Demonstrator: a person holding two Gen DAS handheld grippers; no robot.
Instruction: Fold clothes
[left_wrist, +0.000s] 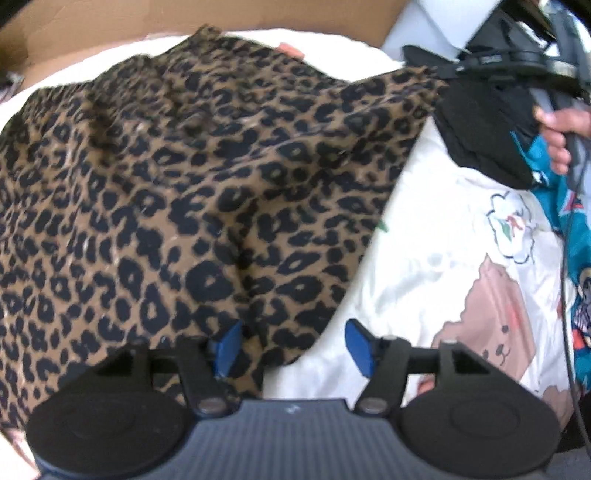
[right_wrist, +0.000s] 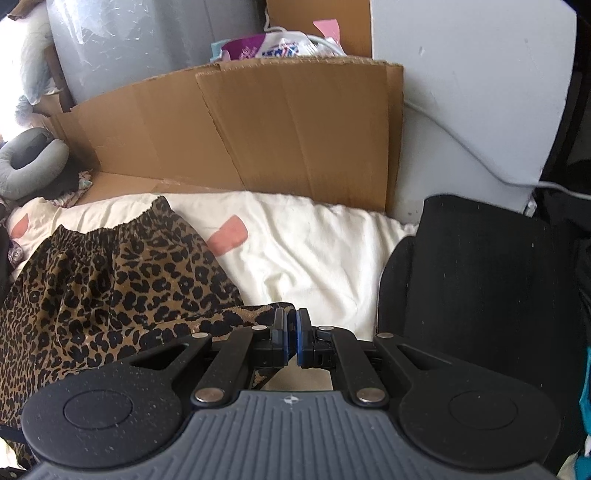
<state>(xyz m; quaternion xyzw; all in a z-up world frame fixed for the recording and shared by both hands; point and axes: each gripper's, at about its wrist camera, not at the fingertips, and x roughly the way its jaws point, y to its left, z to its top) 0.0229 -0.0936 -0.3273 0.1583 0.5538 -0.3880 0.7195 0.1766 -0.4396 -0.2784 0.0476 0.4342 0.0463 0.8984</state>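
The leopard-print skirt (left_wrist: 192, 177) lies spread on the white bedding (left_wrist: 436, 236), one corner pinched in the closed right gripper (right_wrist: 291, 338), while the left gripper (left_wrist: 293, 345) hovers wide over its near edge.

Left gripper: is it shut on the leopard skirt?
No. The left gripper is open, its blue pads wide apart over the hem of the leopard-print skirt, with nothing pinched between them.

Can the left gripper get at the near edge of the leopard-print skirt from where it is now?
Probably yes: the left gripper is open, and the leopard-print skirt already lies between its fingers with nothing on top.
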